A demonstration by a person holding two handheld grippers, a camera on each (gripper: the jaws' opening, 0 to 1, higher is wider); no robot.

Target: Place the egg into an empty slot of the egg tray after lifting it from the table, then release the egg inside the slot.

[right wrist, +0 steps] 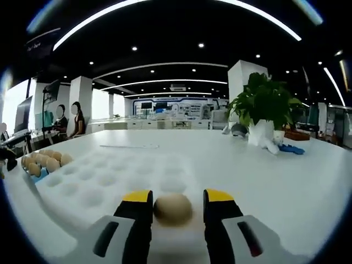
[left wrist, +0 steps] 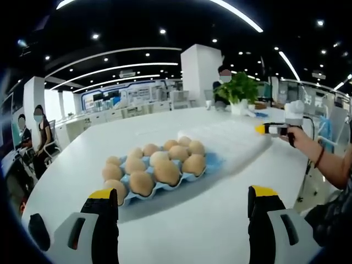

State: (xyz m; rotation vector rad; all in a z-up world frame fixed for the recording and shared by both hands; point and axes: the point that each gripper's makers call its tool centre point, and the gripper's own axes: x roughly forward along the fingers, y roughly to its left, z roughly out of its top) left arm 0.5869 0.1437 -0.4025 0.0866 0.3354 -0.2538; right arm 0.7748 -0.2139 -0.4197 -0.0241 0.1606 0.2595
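In the right gripper view the right gripper (right wrist: 177, 204) has its yellow-tipped jaws closed narrow on a brown egg (right wrist: 172, 208), which sits between them at 6 o'clock, just over the near edge of a white egg tray (right wrist: 118, 179) whose dimpled slots look bare. A blue egg tray (right wrist: 39, 175), loaded with brown eggs, lies at 9 o'clock beside it. A potted plant (right wrist: 264, 113) stands at 2 o'clock, well apart.

In the left gripper view the left gripper (left wrist: 182, 204) is spread wide and holds nothing, hanging over the white table (left wrist: 209, 220). The blue tray sits at 10 o'clock from its jaws, and the right gripper shows at 2 o'clock in a person's hand (left wrist: 301, 137).

Whether the egg rests on the tray or hangs clear cannot be told. The main risk, as I judge it, is release over a ridge between slots: the egg would roll off across the tray or table. Squeezing harder could crack the shell; a loose hold could let it slip.
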